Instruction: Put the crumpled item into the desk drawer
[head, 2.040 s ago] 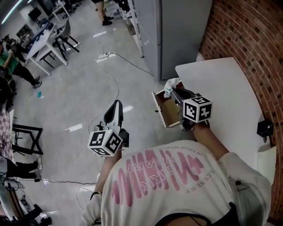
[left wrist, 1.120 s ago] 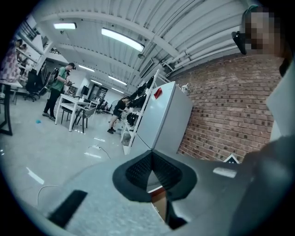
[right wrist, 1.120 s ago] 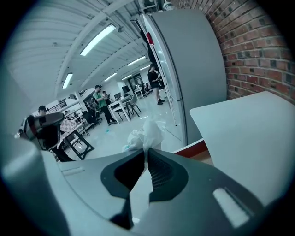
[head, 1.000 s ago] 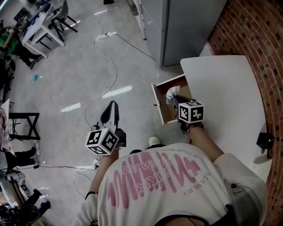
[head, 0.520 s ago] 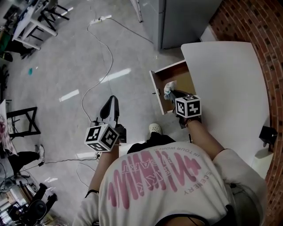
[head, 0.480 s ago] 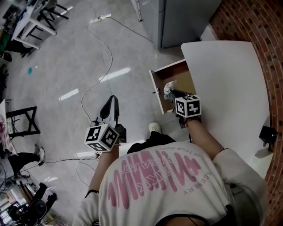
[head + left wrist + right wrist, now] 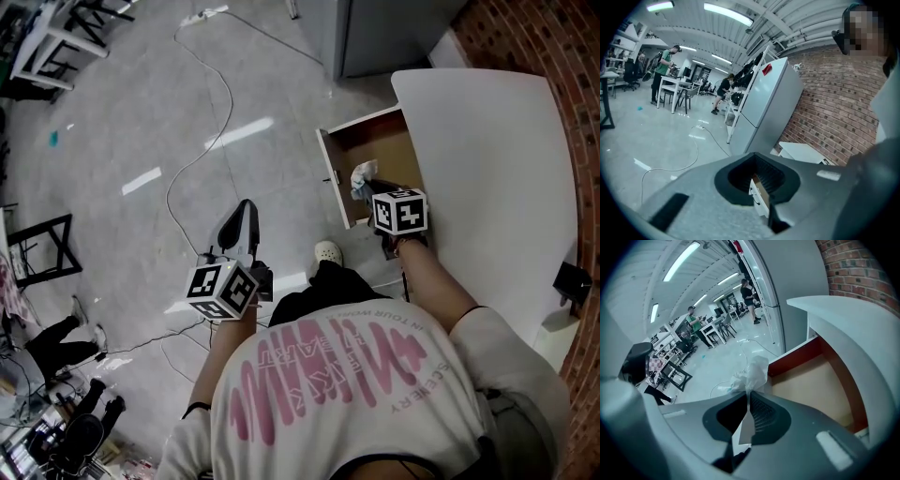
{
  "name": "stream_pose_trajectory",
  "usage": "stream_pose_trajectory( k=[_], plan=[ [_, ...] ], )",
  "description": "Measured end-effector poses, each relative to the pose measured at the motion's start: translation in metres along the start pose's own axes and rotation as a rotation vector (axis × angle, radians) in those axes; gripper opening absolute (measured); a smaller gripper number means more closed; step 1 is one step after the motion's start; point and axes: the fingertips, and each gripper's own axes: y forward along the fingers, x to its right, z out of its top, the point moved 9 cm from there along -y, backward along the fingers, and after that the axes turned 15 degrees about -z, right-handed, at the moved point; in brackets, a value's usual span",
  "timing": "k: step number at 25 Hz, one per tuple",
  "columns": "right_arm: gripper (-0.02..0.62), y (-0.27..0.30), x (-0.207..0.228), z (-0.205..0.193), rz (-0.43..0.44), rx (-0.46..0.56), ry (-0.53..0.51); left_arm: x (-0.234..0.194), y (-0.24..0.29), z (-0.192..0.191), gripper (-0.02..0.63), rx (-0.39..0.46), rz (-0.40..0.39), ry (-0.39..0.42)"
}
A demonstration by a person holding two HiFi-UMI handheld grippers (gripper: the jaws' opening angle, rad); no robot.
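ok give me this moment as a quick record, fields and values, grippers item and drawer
right gripper: jaws shut on the crumpled item
crumpled item: whitish, wrinkled, sticking out past the jaw tips
item position: held over the open drawer, near its front panel, not yet released
drawer: pulled out from the white desk, wooden inside, nothing seen lying in it
left gripper: jaws together, holding nothing, out over the floor away from the desk
task state: item not yet in the drawer
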Motion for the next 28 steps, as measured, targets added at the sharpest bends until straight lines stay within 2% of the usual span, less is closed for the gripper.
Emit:
stream_pose_trajectory(
  k=[6,14,28],
  plan=[
    [0.034,0.023,0.014,-0.015,-0.035,-0.07,0.021,-0.002,0.008,-0.012,0.005,-0.038,-0.014,-0.013],
    [0.034,0.047,0.027,-0.028,-0.091,-0.151,0.016,-0.006,0.004,-0.024,0.005,-0.06,0.012,-0.033],
    [0.034,0.087,0.037,-0.026,-0.144,-0.218,-0.026,-0.015,-0.009,-0.041,0.005,-0.096,0.031,-0.059]
  ],
)
